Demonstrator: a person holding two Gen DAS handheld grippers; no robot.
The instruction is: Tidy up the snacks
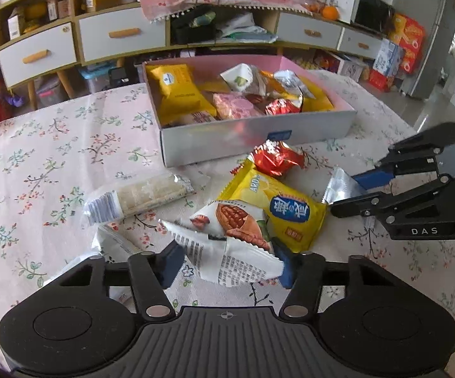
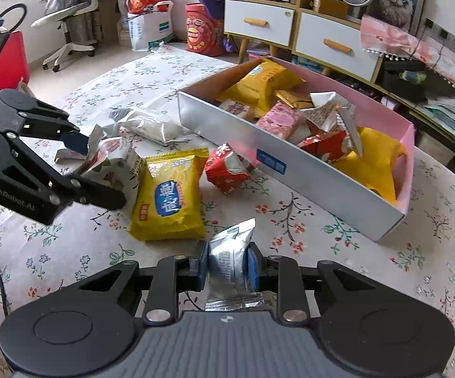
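left gripper (image 1: 227, 260): clamped on white walnut snack packet (image 1: 230, 233) | right gripper (image 2: 227, 266): clamped on silver foil packet (image 2: 230, 260) | yellow packet (image 2: 169, 193) beside both, on floral tablecloth (image 2: 321, 252)

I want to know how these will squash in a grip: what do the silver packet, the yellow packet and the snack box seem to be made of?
Silver packet: thin metallised foil film, shiny, creased where the right gripper pinches it.
Yellow packet: glossy printed plastic film, puffed, with crimped serrated ends.
Snack box: probably cardboard, smooth grey-white outside, pink inside, with stiff straight walls.
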